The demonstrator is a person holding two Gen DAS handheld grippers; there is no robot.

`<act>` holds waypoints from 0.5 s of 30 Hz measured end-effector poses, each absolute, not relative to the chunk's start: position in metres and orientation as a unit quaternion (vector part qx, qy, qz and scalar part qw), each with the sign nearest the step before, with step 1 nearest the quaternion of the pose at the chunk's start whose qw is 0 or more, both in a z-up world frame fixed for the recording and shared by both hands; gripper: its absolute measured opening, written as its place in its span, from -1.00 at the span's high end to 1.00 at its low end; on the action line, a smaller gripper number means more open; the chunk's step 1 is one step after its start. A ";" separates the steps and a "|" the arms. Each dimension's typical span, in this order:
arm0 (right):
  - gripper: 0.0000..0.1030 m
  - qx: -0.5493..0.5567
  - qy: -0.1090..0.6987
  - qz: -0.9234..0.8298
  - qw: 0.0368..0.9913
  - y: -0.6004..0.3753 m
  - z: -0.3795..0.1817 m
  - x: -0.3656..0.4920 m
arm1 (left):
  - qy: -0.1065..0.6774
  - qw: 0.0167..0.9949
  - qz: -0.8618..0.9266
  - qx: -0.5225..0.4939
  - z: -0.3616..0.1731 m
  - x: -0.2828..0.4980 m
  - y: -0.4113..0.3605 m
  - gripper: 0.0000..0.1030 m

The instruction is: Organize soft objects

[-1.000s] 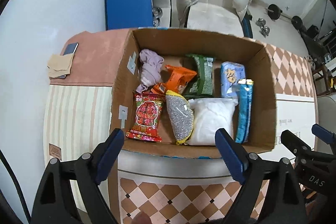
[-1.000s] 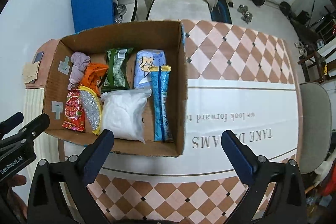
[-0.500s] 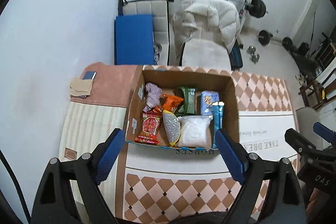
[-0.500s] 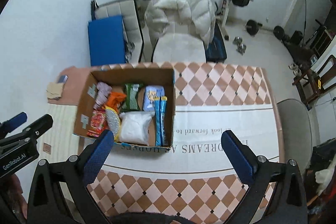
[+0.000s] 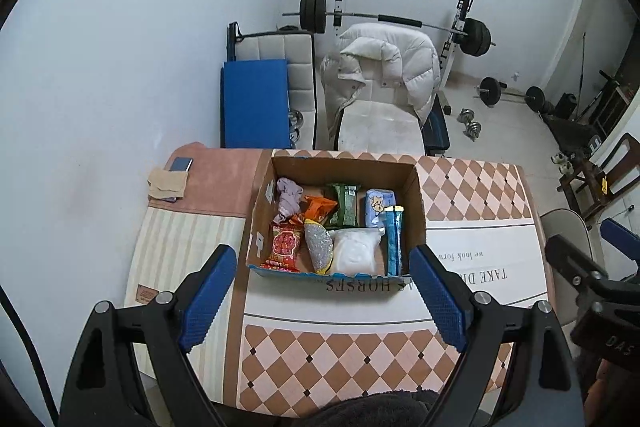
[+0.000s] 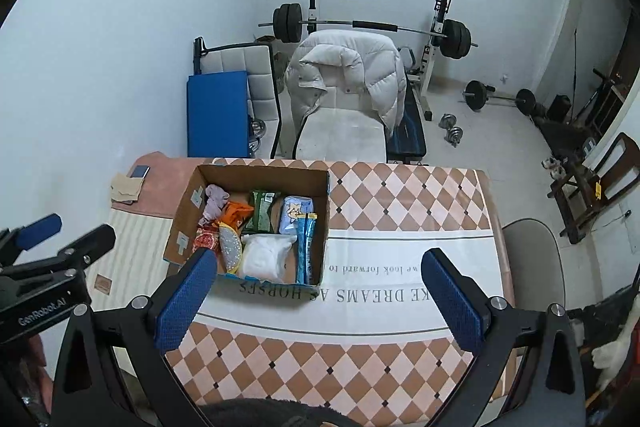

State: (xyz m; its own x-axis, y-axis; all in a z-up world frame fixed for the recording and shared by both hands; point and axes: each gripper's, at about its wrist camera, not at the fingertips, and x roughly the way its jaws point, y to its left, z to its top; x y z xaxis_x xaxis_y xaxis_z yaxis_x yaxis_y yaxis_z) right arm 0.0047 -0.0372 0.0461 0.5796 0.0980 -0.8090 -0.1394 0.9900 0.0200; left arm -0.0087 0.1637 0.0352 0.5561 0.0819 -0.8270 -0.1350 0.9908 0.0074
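Left wrist view: the left tool hangs high above the worktop, its blue-padded fingers spread wide with nothing between them. Below and beyond it, an open cardboard box stands toward the worktop's left part, on the seam between a striped cloth and a diamond-patterned one bearing printed lettering. Inside lie the soft objects: a lilac cloth in the far left corner, an orange packet and a green packet beside it, a pale blue pack at the far right, a red packet at the near left, a silver mesh pouch, a white bag and a blue tube pack along the right wall. A phone and a folded tan cloth rest at the worktop's far left corner. The right tool shows at the frame's right edge.

Right wrist view: the right tool is likewise held wide open and empty above the worktop's near edge, the box just past its left finger. The left tool juts in from the left. Behind the worktop stand a chair draped with a white puffer jacket, a blue mat and a barbell rack.
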 end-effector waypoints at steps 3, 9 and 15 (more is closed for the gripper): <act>-1.00 -0.022 0.458 0.067 0.886 -0.038 0.044 0.003 | 0.462 0.884 0.066 -0.025 0.037 -0.013 0.162 -0.72; -1.00 -0.028 0.465 0.051 0.884 -0.038 0.031 0.004 | 0.472 0.879 0.070 -0.025 0.024 -0.013 0.162 -0.98; -1.00 -0.039 0.470 0.040 0.881 -0.037 0.021 0.007 | 0.479 0.873 0.076 -0.039 0.013 -0.016 0.165 -0.98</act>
